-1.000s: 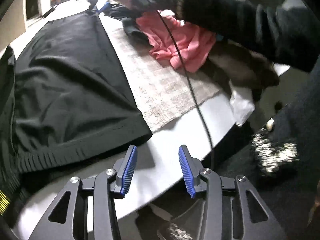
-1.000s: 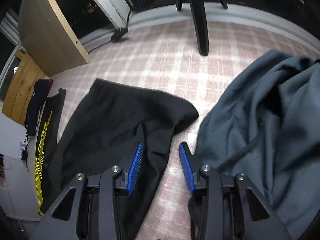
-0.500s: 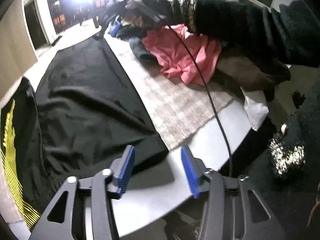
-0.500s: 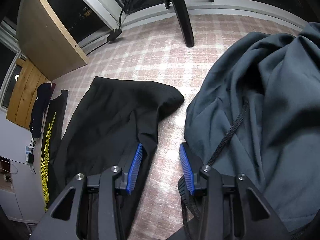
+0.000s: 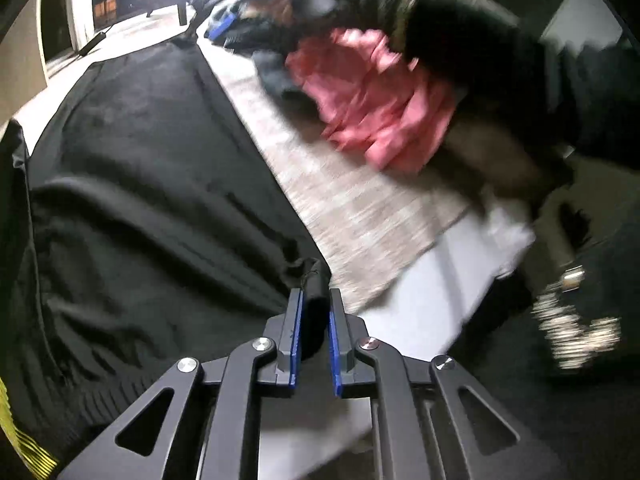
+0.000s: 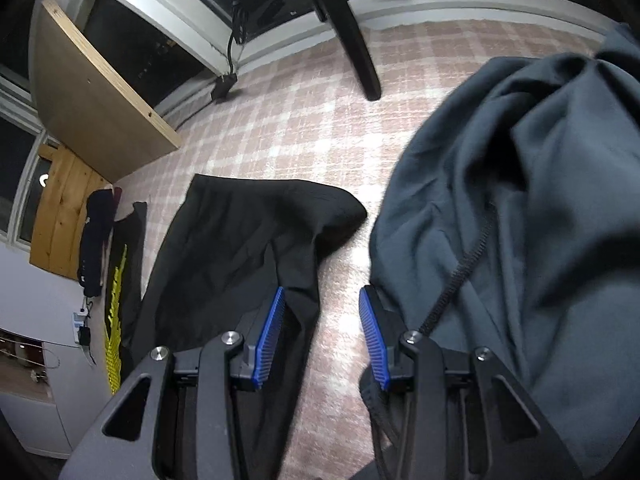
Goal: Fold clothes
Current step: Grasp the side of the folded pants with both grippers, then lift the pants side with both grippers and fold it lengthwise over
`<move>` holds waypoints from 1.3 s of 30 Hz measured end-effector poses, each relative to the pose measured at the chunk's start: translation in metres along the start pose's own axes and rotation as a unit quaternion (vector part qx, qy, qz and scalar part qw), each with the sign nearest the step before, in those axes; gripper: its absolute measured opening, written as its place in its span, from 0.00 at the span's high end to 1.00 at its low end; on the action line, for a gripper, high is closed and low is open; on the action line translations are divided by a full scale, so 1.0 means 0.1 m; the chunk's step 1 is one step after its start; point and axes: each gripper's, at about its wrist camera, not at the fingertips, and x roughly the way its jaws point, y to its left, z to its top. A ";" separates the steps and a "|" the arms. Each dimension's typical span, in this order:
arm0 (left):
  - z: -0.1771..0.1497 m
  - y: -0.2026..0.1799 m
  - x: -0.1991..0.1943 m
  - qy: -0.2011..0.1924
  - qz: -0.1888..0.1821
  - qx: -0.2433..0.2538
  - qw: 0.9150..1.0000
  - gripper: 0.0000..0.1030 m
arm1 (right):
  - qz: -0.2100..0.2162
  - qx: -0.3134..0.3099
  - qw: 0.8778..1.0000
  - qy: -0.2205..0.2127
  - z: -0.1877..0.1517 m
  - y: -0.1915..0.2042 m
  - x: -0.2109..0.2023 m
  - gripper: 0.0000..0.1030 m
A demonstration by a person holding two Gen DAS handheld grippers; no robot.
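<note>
A black garment [image 5: 152, 184] lies spread flat over the checked cloth [image 5: 352, 216] on the white table [image 5: 424, 304]. My left gripper [image 5: 315, 308] is shut on the garment's near corner by the table edge. In the right wrist view the same black garment [image 6: 248, 240] lies left of centre, its far corner rounded. My right gripper [image 6: 322, 320] is open and empty, low over the checked cloth [image 6: 340, 128], between the black garment and a grey hoodie [image 6: 520, 220] with a black drawstring [image 6: 460, 272].
A pink garment [image 5: 376, 100] and dark clothes are heaped at the far right of the table. A black-sleeved arm [image 5: 500, 52] crosses above them. A yellow-printed black garment [image 6: 116, 304] lies at the left edge. A wooden board [image 6: 104, 92] and a black chair leg [image 6: 356, 40] stand beyond.
My left gripper has moved forward and closed on the black garment's near corner. My right gripper has stayed open and shifted slightly over the cloth.
</note>
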 end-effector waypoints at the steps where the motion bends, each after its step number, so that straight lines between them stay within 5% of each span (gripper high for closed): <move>1: 0.00 0.00 -0.08 -0.008 -0.014 -0.007 1.000 0.90 | 0.001 -0.003 1.000 0.004 0.02 0.03 0.05 0.63; 5: -0.03 0.07 -0.11 -0.005 -0.018 -0.023 1.000 0.90 | 0.005 -0.001 1.000 -0.020 0.10 0.11 0.15 0.62; 7: -0.04 0.11 -0.04 0.004 -0.008 -0.030 0.999 0.90 | 0.018 0.009 0.999 -0.026 0.12 0.12 0.20 0.96; 10: -0.04 0.11 -0.12 -0.013 -0.032 -0.034 0.999 0.90 | 0.035 0.036 0.998 -0.039 0.11 0.06 0.17 0.97; 16: -0.08 0.30 -0.37 -0.055 -0.063 -0.065 0.994 0.90 | 0.000 0.024 0.998 -0.066 0.14 0.25 0.00 0.98; 21: -0.29 0.67 -0.83 -0.110 -0.060 -0.101 0.987 0.90 | 0.010 -0.022 0.994 -0.103 0.29 1.03 -0.30 0.98; 27: -0.80 1.24 -1.36 -0.163 -0.039 -0.140 0.976 0.90 | 0.022 -0.108 0.987 -0.117 0.36 2.46 -0.25 0.98; 32: -1.44 1.93 -1.62 -0.185 -0.038 -0.219 0.957 0.90 | -0.010 -0.154 0.982 -0.107 0.37 3.66 0.36 0.98; 39: -2.05 2.59 -1.48 -0.189 -0.065 -0.293 0.935 0.90 | -0.075 -0.175 0.980 -0.055 0.37 4.44 1.57 0.98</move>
